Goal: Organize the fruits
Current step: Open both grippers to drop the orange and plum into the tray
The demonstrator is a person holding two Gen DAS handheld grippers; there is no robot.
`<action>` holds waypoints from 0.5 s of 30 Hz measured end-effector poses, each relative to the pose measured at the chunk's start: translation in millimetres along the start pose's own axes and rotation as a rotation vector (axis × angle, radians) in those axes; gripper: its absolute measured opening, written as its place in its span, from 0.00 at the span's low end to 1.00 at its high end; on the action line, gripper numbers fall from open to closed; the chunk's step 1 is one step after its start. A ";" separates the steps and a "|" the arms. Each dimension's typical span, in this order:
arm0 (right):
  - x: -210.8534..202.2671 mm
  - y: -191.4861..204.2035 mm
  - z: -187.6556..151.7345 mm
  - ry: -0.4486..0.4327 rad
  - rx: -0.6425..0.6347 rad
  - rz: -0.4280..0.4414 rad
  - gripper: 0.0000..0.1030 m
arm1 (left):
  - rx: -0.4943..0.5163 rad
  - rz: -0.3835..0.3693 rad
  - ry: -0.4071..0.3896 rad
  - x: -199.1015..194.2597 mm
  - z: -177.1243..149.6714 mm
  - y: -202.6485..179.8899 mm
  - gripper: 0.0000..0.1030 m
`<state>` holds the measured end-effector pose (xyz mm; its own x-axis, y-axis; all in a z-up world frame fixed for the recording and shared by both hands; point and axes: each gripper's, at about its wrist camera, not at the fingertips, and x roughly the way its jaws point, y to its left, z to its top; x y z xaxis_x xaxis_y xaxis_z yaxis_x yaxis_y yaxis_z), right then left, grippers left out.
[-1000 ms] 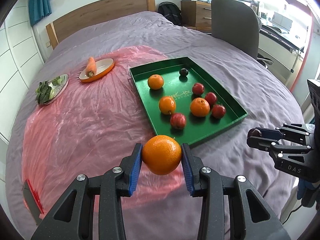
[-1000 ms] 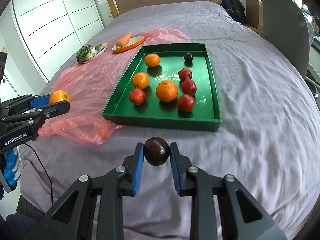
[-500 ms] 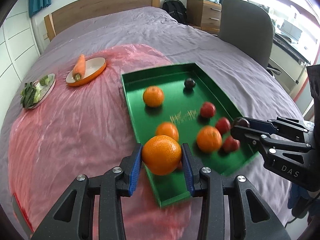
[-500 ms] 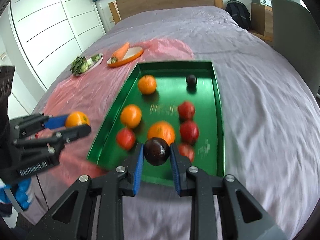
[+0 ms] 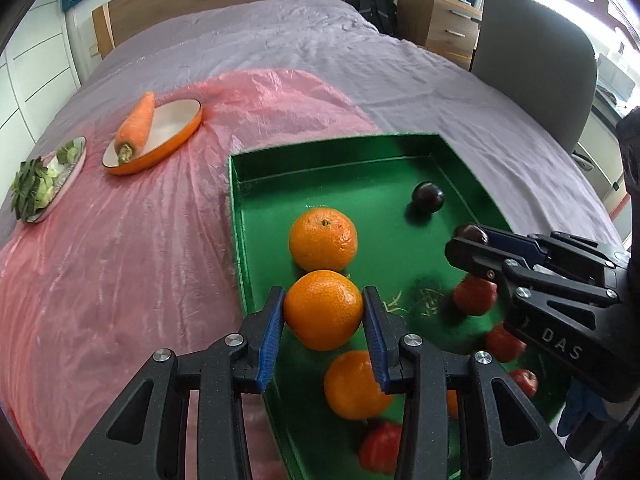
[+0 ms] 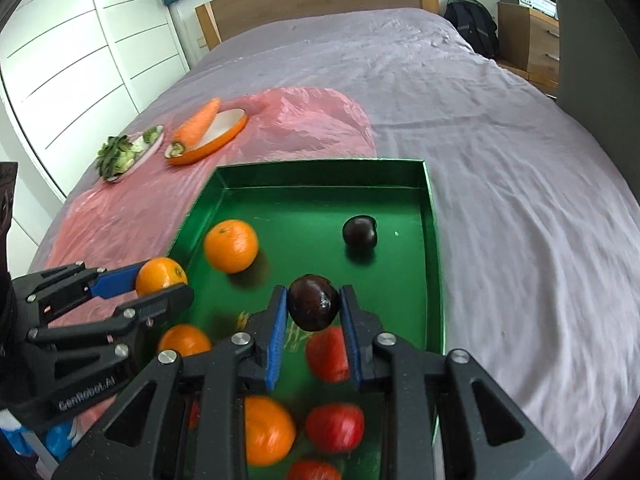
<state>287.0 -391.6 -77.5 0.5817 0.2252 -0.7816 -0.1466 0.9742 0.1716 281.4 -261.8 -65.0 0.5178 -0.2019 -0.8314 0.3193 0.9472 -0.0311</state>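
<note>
The left gripper (image 5: 323,312) is clamped on an orange (image 5: 323,309), its blue pads pressed against both sides of the fruit, and it hangs just above the near left edge of the green tray (image 5: 240,264). Beside it, the right gripper (image 6: 313,307) is squeezed onto a dark plum (image 6: 313,307) and hovers over the middle of the same tray; seen from the left wrist camera that gripper reaches in from the right side with the plum at its tip. Inside the tray, a loose orange (image 6: 231,245) sits toward the far left and another dark plum (image 6: 359,231) lies toward the far right, well apart from each other. Nearer the grippers more oranges and several red fruits (image 6: 334,427) lie on the tray floor, blurred and partly hidden by the gripper arms. The tray rests on a bed with a purple cover (image 6: 500,152), partly over a pink plastic sheet (image 5: 120,248). Farther out on that sheet, a carrot (image 5: 136,126) lies across an orange-rimmed dish (image 5: 176,136), and just beside it stands a plate of leafy greens (image 5: 38,186).
</note>
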 end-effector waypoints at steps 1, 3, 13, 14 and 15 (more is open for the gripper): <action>5.4 -1.8 0.9 0.005 0.002 -0.002 0.37 | -0.001 0.000 0.005 3.9 -0.4 -0.1 0.32; 13.5 -4.1 1.0 0.012 0.005 -0.008 0.37 | -0.002 0.001 0.015 10.4 -1.0 -0.7 0.32; 29.9 -9.4 1.1 0.038 0.012 -0.022 0.37 | -0.002 0.011 0.036 21.6 -3.9 -3.6 0.33; 30.6 -9.4 1.2 0.042 0.012 -0.024 0.37 | -0.003 0.012 0.038 21.1 -3.3 -3.5 0.33; 30.9 -9.3 1.3 0.045 0.012 -0.027 0.38 | -0.003 0.015 0.040 20.8 -3.2 -3.4 0.33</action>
<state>307.3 -393.7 -102.4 0.5486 0.1980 -0.8123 -0.1213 0.9801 0.1570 288.5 -268.4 -84.0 0.4902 -0.1779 -0.8532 0.3093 0.9508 -0.0205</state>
